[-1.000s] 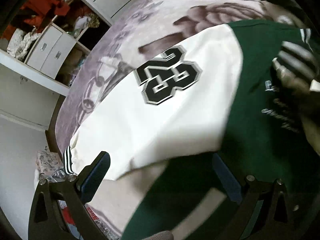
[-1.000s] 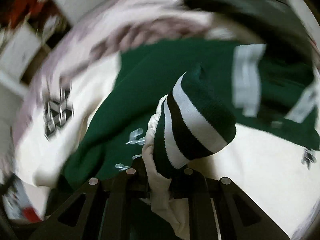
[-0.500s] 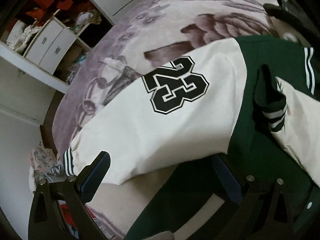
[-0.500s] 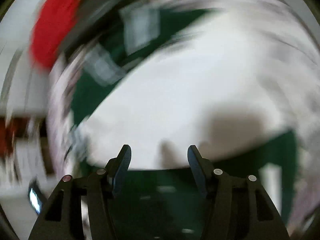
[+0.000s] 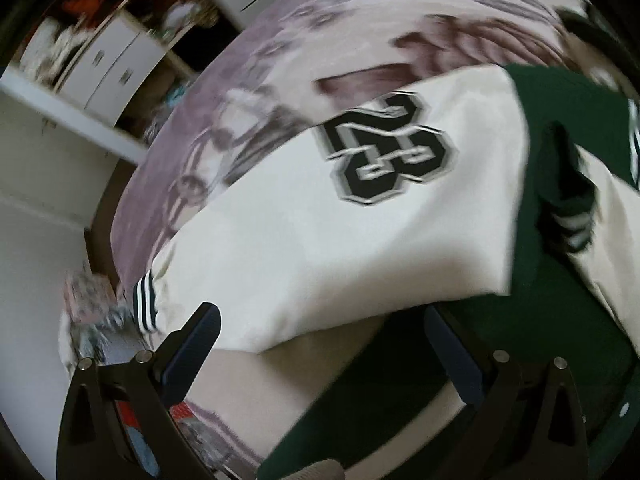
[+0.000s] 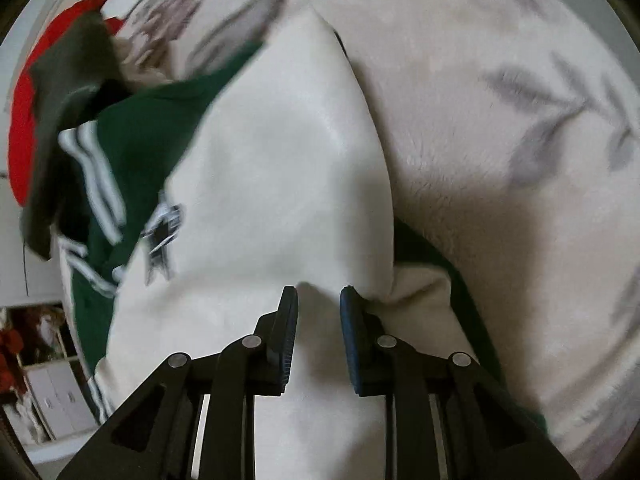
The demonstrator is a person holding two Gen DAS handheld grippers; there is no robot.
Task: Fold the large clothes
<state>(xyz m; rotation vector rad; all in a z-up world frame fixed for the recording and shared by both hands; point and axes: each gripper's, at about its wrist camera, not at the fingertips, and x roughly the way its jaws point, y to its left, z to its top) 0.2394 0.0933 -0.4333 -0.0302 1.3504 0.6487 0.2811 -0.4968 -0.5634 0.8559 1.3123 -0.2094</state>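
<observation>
With the green-and-cream jacket (image 5: 360, 248) spread on the bed (image 5: 360, 28), the left gripper (image 5: 320, 332) gapes empty while the right gripper (image 6: 319, 300), just narrowing, seems to pinch no cream sleeve (image 6: 280, 184), so the fold may slip.

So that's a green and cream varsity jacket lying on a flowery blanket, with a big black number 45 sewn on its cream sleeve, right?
Not quite: the number on the cream sleeve is 23, not 45, as the left wrist view shows. The rest holds: the green and cream varsity jacket lies on the flowery blanket.
</observation>
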